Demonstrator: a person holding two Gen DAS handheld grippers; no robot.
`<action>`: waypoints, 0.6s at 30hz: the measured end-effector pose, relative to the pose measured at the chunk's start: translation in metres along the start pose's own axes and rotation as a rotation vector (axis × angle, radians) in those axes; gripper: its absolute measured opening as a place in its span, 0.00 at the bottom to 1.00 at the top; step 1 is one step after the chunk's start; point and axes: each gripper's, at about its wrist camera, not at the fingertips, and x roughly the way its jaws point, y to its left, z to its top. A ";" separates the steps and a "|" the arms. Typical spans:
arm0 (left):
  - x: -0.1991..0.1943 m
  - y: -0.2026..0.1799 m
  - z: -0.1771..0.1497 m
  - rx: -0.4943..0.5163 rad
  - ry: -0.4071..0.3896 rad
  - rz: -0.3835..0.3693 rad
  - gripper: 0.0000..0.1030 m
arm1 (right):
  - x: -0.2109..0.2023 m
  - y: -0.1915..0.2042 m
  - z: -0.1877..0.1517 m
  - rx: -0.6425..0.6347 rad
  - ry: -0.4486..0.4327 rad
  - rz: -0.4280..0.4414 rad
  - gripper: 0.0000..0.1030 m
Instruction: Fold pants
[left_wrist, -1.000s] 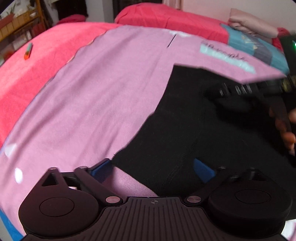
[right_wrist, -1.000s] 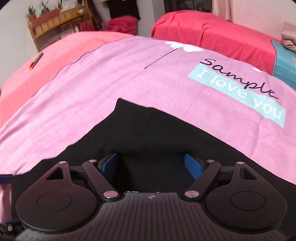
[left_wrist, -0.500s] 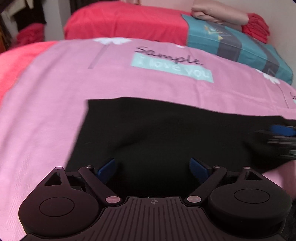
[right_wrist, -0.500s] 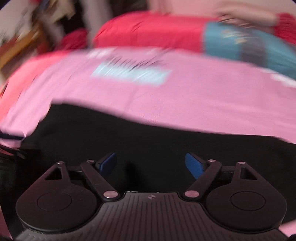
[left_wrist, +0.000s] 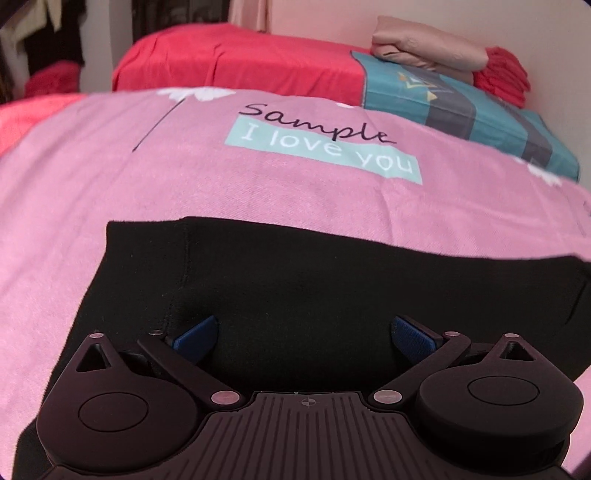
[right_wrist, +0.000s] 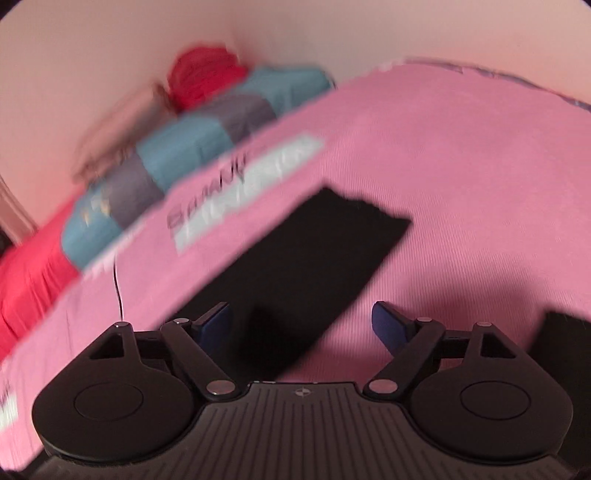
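Observation:
The black pants (left_wrist: 295, 280) lie flat on the pink bedspread (left_wrist: 110, 192), stretching from left to right. My left gripper (left_wrist: 304, 338) is open and empty, low over the near edge of the pants, blue pads apart. In the blurred right wrist view the pants (right_wrist: 317, 251) run away as a long black strip. My right gripper (right_wrist: 301, 323) is open and empty above their near end, its left pad over the black cloth and its right pad over pink cloth.
The bedspread has a "Sample I love you" print (left_wrist: 325, 147). A teal and grey pillow (left_wrist: 461, 114), a beige folded cloth (left_wrist: 424, 48) and a red cloth (left_wrist: 502, 74) lie by the wall. A red bed (left_wrist: 236, 59) stands behind. A dark patch (right_wrist: 565, 350) shows at the right.
Both grippers have swung to the right. The left one now looks straight across the pants. The right one has turned far right and looks along the pants' length. Both stay open.

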 end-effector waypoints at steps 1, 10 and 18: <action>0.001 -0.004 -0.001 0.021 -0.001 0.019 1.00 | 0.006 -0.001 0.003 0.015 0.003 0.007 0.61; 0.001 -0.011 -0.006 0.076 -0.007 0.067 1.00 | 0.022 -0.032 0.028 0.015 -0.023 -0.004 0.13; 0.001 -0.014 -0.007 0.084 -0.011 0.083 1.00 | -0.029 0.048 -0.016 -0.365 -0.143 -0.047 0.68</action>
